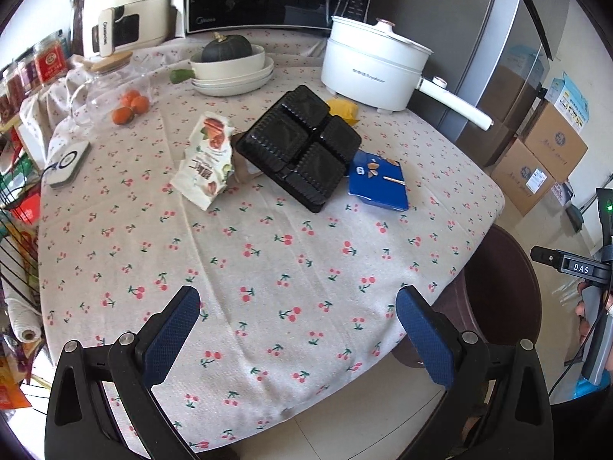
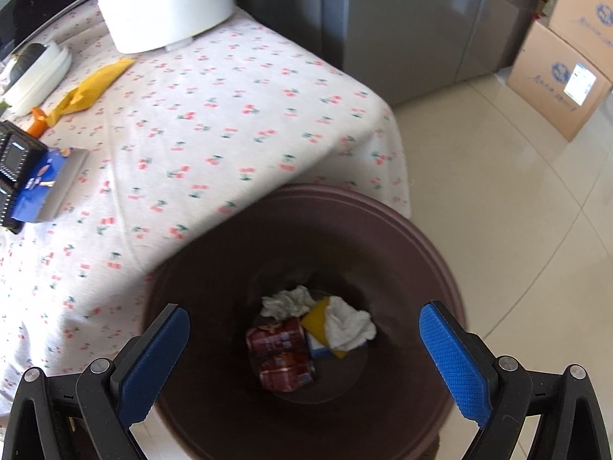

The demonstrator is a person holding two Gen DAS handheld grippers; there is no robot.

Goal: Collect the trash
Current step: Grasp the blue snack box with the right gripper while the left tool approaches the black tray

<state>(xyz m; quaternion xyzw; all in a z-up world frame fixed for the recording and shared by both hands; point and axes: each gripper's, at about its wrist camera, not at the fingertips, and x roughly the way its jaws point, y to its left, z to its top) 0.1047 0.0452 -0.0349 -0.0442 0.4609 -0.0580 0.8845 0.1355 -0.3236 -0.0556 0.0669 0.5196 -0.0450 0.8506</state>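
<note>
Left tool [image 1: 298,329] wide, empty, low over counter [image 1: 268,268]. Tray [image 1: 300,145], wrapper [image 1: 207,161], blue box [image 1: 377,184] at twelve o'clock, well apart. Right tool [image 2: 304,341] wide, empty, above bin [image 2: 413,237]; left nearer.

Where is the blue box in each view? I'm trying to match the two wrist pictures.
Left wrist: the blue box lies right of centre on the table, against the right side of the black tray.
Right wrist: the blue box is at the left edge, again beside the black tray.
Shared landmark: the white pot at the table's far side.
</note>
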